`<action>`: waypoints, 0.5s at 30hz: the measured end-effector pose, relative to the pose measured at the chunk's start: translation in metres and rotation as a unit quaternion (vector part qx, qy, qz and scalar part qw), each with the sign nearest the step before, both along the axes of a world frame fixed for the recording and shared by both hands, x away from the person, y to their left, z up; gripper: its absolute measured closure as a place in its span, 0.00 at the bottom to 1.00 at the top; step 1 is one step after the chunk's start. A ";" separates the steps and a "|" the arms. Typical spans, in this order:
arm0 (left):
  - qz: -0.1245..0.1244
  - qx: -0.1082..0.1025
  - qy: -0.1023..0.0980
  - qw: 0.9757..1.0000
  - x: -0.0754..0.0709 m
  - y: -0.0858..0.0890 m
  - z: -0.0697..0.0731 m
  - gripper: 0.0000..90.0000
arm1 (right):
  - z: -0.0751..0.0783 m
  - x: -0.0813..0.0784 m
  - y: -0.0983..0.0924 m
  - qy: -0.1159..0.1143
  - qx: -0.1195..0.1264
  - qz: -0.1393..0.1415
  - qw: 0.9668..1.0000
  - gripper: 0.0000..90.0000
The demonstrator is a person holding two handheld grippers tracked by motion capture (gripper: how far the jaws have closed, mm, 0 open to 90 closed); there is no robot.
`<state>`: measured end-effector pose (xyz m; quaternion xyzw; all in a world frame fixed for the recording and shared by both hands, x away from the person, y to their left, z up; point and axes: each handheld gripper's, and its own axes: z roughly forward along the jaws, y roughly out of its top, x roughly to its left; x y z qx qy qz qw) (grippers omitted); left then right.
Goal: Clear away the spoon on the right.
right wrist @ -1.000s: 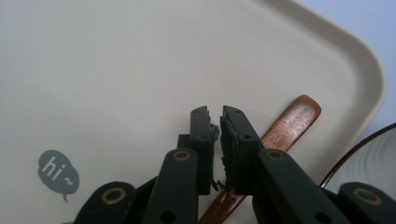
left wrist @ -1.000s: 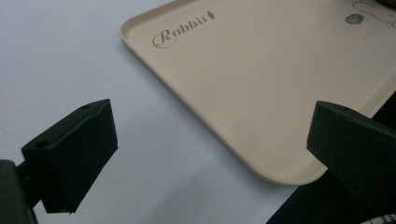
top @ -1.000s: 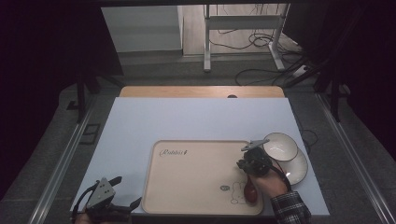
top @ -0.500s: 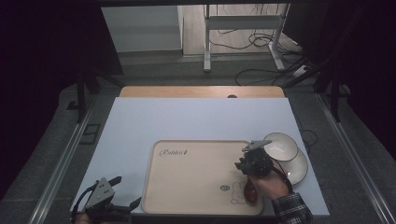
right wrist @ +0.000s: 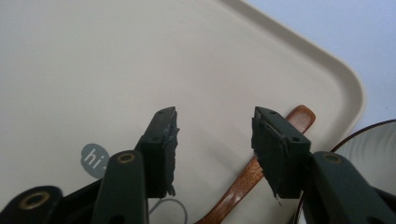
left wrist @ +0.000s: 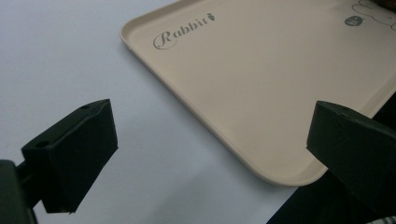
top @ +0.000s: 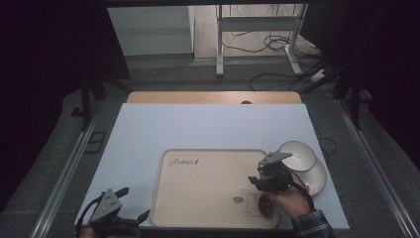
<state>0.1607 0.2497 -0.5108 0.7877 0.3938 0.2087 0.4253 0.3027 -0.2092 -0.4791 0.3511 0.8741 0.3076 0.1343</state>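
A wooden spoon [right wrist: 252, 177] lies flat on the tray [right wrist: 280, 56], in the corner nearest the bowls [top: 302, 159]. Its long axis runs slantwise; the handle tip points at that rounded corner, just short of the rim. The right gripper [right wrist: 215, 140] hovers above it, jaws apart and just been opening, nothing between them; the handle passes under one pad. The left gripper [left wrist: 210, 149] gapes wide beside the tray's opposite edge.

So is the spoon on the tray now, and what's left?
Done: the brown wooden spoon lies on the beige rabbit tray. In hand: nothing; the right gripper has just been opening, its jaws off the spoon. Left, probably: two white bowls beside the tray.
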 end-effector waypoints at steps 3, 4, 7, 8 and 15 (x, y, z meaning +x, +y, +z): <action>0.000 0.001 0.000 1.000 0.000 0.000 0.000 0.02 | 0.001 -0.003 -0.001 -0.003 0.003 0.000 1.000 0.51; 0.000 0.001 0.000 1.000 0.000 0.000 0.000 0.02 | 0.001 -0.003 -0.001 -0.003 0.004 -0.001 1.000 0.49; 0.000 0.000 0.000 1.000 0.000 0.000 0.000 0.02 | 0.001 -0.006 -0.003 -0.005 0.007 -0.004 1.000 0.45; 0.000 0.000 0.000 1.000 0.000 0.000 0.000 0.02 | 0.000 -0.006 -0.004 -0.006 0.007 -0.004 1.000 0.44; 0.001 -0.002 -0.001 1.000 0.000 0.000 0.000 0.02 | 0.000 -0.012 -0.009 -0.015 0.009 -0.007 1.000 0.37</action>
